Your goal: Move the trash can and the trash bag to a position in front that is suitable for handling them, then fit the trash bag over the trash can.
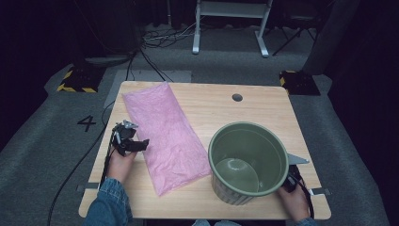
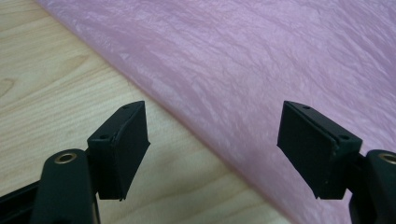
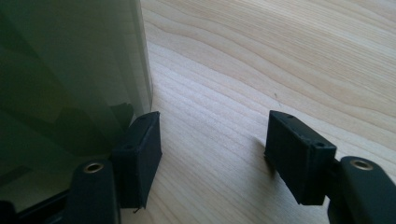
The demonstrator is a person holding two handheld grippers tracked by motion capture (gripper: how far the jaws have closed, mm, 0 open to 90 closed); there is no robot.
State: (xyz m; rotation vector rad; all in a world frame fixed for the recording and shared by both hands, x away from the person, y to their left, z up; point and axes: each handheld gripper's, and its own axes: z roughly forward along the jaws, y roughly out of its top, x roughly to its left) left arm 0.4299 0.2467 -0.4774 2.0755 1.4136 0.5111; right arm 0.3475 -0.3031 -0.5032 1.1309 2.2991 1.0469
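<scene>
Two grippers work at a pale wooden surface (image 1: 244, 106) that carries a pink plastic bag (image 1: 164, 134) and a green bin (image 1: 248, 162). The bag lies flat, left of the bin, its near right corner reaching almost to the bin's foot. The left gripper (image 1: 133, 143) sits at the bag's left long edge; in the left gripper view its fingers (image 2: 122, 147) stand wide apart and hold nothing, one over bare wood and the other over the film, so that the edge runs between them. The right gripper (image 1: 295, 175) rests low against the right side of the bin, largely hidden behind it from above; in the right gripper view its fingers (image 3: 140, 156) are likewise spread and empty, one just beside the bin's wall, the other over wood. The bag appears thin, crinkled and very light: it should fold and slide readily, and is best pinched at an edge or corner, where one finger can slip beneath the film. The bin looks rigid and ribbed, best taken by its rim. Behind the bin, a round hole (image 1: 237, 97) marks the far part of the surface; beyond it lie grey carpet, trailing cables, two yellow-and-black striped blocks and a white frame in a dark room.
</scene>
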